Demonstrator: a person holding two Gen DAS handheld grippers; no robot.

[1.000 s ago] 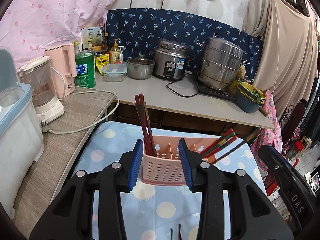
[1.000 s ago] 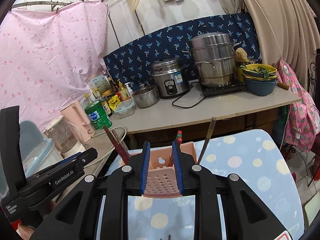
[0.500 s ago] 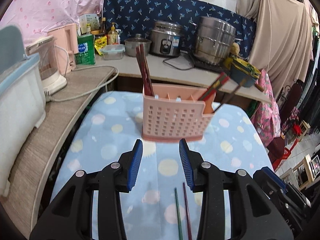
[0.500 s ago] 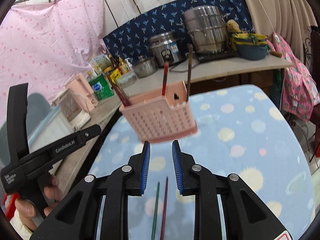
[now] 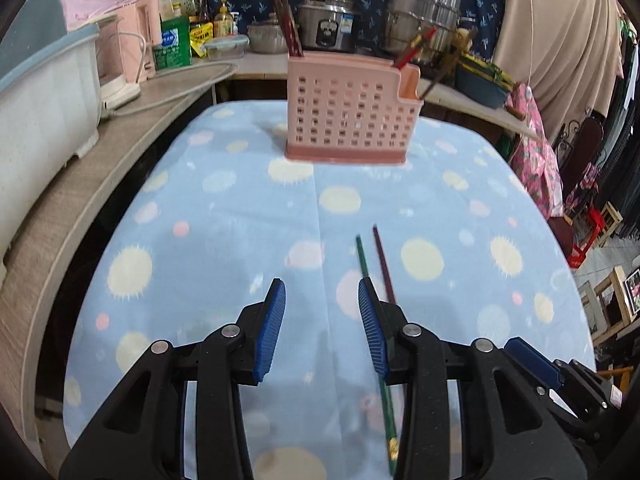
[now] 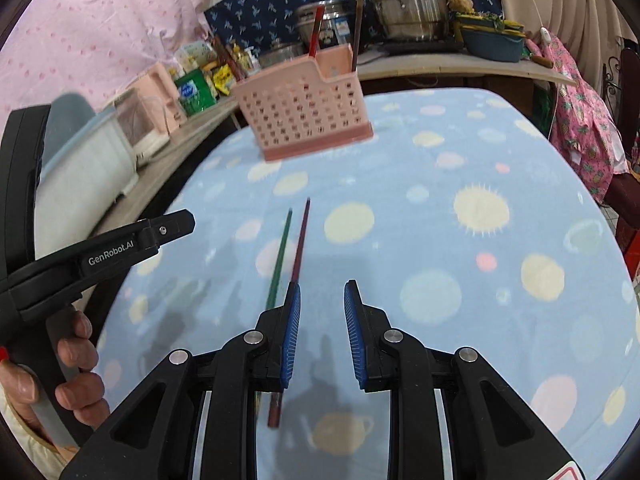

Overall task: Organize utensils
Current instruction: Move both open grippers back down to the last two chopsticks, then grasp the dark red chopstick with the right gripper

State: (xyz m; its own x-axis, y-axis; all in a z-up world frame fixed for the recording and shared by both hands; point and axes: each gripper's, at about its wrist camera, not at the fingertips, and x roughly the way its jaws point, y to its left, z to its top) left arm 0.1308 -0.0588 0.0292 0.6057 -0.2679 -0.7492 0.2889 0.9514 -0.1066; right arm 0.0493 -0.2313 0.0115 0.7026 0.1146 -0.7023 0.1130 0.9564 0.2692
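A pink perforated utensil holder stands at the far end of the table with the blue dotted cloth; it also shows in the right wrist view. Several chopsticks stand in it. A green chopstick and a dark red chopstick lie side by side on the cloth; both show in the right wrist view, green and dark red. My left gripper is open and empty, the chopsticks under its right finger. My right gripper is open and empty, the chopsticks under its left finger.
A wooden counter runs along the left with a white and blue plastic tub and a pink kettle. The back counter holds a rice cooker, steel pots and a blue bowl. The table's right edge drops to the floor.
Both grippers have pulled back from the pink holder and come down low over the cloth. The two loose chopsticks have come into view beneath the fingers. The right gripper's jaws have opened wider.
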